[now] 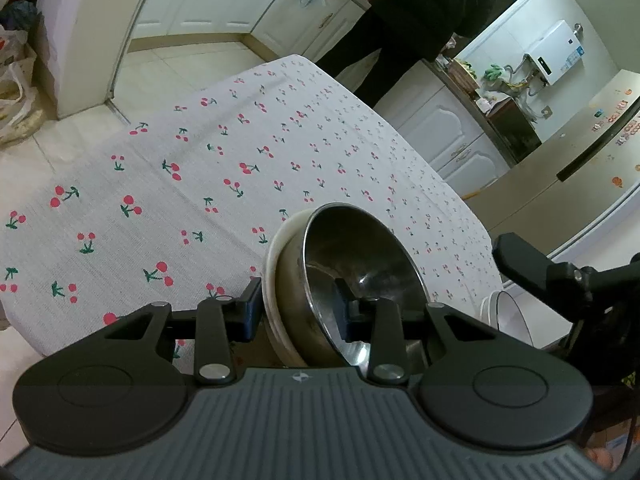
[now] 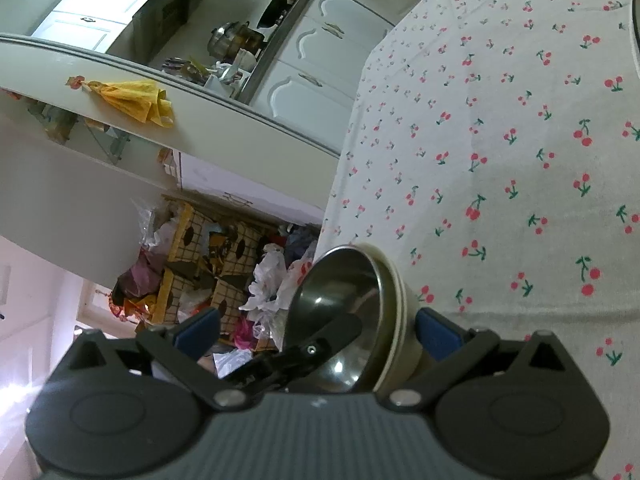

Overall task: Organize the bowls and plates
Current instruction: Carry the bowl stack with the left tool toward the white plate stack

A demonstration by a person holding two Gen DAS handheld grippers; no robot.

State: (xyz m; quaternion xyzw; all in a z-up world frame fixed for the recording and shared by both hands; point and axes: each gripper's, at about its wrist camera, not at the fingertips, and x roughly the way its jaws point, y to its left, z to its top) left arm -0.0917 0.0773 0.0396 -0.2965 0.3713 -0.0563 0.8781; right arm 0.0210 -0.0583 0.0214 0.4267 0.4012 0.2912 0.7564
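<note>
Cherry-print tablecloth (image 1: 192, 168) covers the table and fills the left of the left wrist view. At its near edge a steel bowl (image 1: 360, 264) sits nested in a white bowl (image 1: 274, 280), both tipped on edge. The left gripper (image 1: 300, 308) clamps their walls, one finger outside the white bowl, the other inside the steel one. Farther right, the right gripper (image 2: 316, 332) stands with its jaws wide apart; a white plate (image 1: 508, 316) stands on edge beside it. Behind the table a person in dark clothes (image 1: 424, 12) stands at the white cabinets (image 1: 444, 128).
</note>
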